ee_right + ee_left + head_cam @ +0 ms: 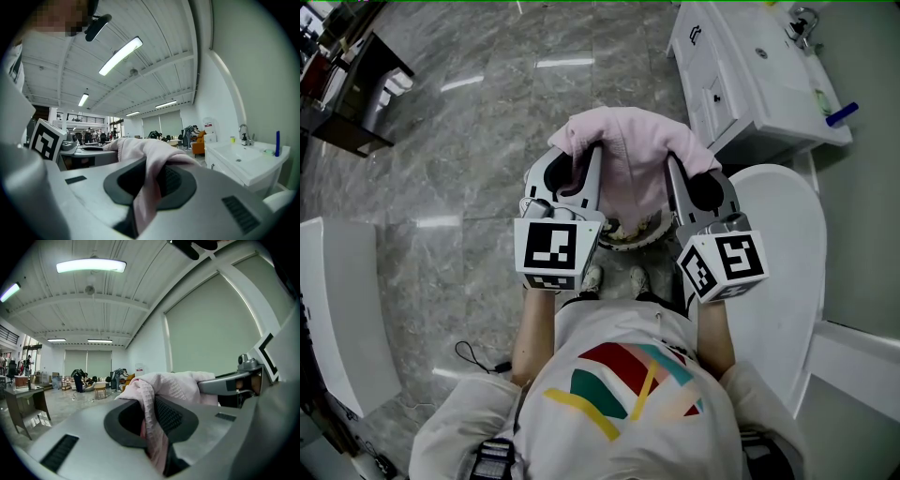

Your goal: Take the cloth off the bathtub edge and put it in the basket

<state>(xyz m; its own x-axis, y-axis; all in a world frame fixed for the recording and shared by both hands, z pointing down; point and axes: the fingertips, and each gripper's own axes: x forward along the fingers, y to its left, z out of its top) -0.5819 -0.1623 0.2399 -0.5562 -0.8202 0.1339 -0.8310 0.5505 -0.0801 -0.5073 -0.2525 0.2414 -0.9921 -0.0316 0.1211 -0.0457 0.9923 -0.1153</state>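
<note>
Plainly both grippers have hold of the thing. The left gripper [150, 413] has its jaws nearly together, with a fold of the pink cloth [173, 385] pinched between the pads. The right gripper [150, 180] is clamped on another fold of the cloth [140, 150] in the same way.

From the head view, the left gripper [577, 159] and right gripper [692, 169] stand side by side, pointing away from the person and about level. The cloth [628, 159] spans the gap between them — its long axis runs left to right, bunched over the jaw tips and sagging in the middle. It hangs clear of the white bathtub [778, 244], whose edge lies just to the right of the right gripper.

Directly below the sagging middle, and partly hidden by it, is what looks like the woven rim of the basket [628, 234]. It sits on the floor [487, 141] just ahead of the person's shoes [592, 277]. The coming move is therefore likely mostly downward, with neither hand the nearer one — lowering both evenly should keep the cloth over the opening. The tub close beside the right gripper is the only thing to mind. A white vanity [750, 75] stands toward the far right of the floor, well apart from the basket.
</note>
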